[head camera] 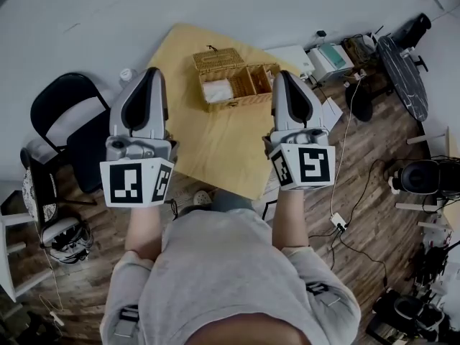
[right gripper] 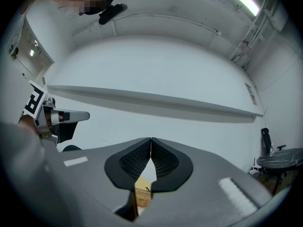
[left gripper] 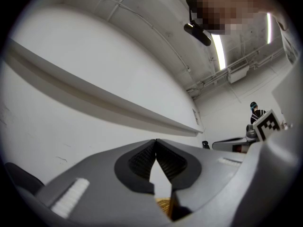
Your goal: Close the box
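Yellow table (head camera: 215,149), open box (head camera: 248,85) lengthwise left-right, left gripper (head camera: 152,72), right gripper (head camera: 284,75), fingers (left gripper: 139,163) closed empty

Woven wicker box (head camera: 231,104), seemingly matt wooden table (head camera: 215,149)

Dim, sharp, ceiling strip glare, fisheye edges

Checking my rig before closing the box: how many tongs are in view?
2. The left grey tongs hang left of the open tan wicker box; the right grey tongs overlap its right end. Both shut.
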The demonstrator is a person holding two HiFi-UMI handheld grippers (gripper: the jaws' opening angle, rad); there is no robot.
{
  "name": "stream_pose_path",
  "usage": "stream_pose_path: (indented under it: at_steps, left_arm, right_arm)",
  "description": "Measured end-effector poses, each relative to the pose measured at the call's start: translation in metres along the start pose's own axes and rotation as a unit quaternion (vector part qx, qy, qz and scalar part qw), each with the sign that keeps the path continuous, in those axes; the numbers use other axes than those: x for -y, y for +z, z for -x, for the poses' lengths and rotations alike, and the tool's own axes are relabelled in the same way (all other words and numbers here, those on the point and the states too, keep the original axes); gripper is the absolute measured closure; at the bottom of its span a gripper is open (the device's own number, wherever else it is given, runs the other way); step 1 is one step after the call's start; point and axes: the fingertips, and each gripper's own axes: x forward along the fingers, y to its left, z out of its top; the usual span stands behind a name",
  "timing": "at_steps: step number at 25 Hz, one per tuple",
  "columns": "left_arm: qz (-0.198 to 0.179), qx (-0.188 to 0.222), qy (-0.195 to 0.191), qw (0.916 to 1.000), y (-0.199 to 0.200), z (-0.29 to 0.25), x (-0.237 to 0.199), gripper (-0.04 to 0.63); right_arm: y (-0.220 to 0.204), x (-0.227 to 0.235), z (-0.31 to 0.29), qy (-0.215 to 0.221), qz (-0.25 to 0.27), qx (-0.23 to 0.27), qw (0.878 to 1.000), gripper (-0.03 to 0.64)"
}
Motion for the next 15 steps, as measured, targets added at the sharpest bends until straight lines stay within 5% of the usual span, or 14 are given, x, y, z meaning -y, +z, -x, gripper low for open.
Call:
stream_pose_path:
  at_steps: [15]
  left_arm:
    - [-0.002,-0.008,0.013,0.9999,-0.017,-0.014,-0.031,0.537]
  right_arm:
    - [-0.011,-0.007,-0.043,0.013,0.005,-0.008,1.000,0.612]
